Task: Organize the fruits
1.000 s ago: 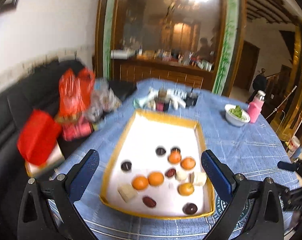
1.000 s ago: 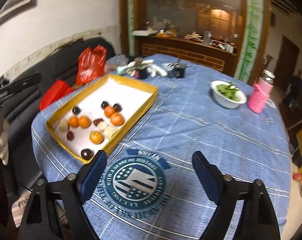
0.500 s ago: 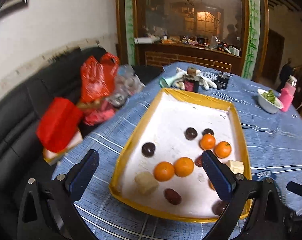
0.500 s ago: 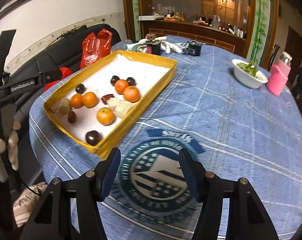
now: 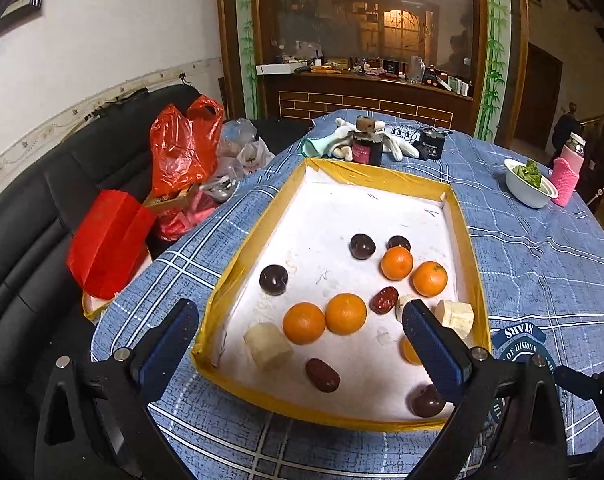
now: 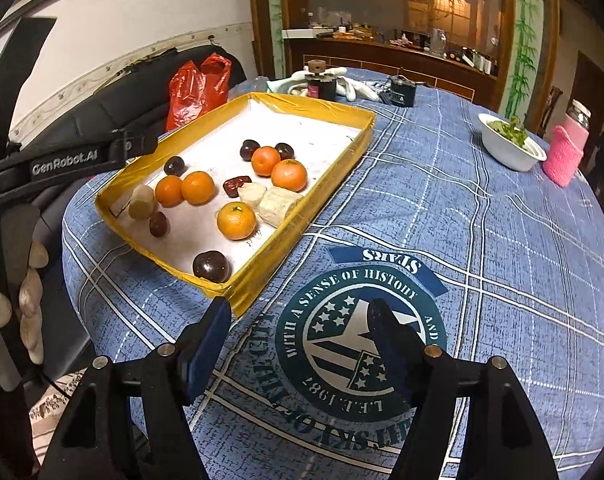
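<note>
Fruits lie mixed in the yellow tray — oranges, dark plums, red dates and pale chunks not grouped by kind, all ahead of the left gripper, whose fingers stand wide and hold nothing. The right gripper is narrower, also empty, over the blue cloth, with the tray ahead and to the left of its fingers. I judge a reach is in hand — the next move calls for lowering the wide fingers around one fruit without pushing its neighbours.
</note>
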Available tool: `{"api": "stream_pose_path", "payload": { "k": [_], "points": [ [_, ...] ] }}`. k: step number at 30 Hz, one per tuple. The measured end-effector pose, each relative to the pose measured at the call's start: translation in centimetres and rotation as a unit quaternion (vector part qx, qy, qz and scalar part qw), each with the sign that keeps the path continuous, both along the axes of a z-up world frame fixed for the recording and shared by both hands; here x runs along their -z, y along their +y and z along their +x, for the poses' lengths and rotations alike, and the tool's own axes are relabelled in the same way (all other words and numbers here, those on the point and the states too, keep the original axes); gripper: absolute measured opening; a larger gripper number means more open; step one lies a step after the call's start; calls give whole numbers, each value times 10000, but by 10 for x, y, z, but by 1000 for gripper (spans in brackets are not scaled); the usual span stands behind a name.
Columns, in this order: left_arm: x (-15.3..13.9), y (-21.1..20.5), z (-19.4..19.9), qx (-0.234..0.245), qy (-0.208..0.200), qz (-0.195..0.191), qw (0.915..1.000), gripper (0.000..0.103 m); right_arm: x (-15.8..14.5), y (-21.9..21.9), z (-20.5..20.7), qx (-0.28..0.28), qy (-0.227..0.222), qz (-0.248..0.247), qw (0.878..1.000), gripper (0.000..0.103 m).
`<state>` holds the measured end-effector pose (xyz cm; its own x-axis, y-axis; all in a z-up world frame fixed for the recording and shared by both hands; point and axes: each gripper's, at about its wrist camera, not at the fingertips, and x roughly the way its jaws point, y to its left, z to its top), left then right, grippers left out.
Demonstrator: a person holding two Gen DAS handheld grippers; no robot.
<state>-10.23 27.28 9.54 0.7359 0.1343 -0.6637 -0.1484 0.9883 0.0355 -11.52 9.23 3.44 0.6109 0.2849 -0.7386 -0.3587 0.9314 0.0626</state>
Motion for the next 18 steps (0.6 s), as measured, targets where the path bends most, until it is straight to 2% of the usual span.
{"api": "stream_pose_path", "payload": {
  "k": [18],
  "points": [
    [5, 1, -1, 58, 98, -175, 9998, 102, 3, 3, -3, -28, 33, 30, 10000, 79]
  ]
}}
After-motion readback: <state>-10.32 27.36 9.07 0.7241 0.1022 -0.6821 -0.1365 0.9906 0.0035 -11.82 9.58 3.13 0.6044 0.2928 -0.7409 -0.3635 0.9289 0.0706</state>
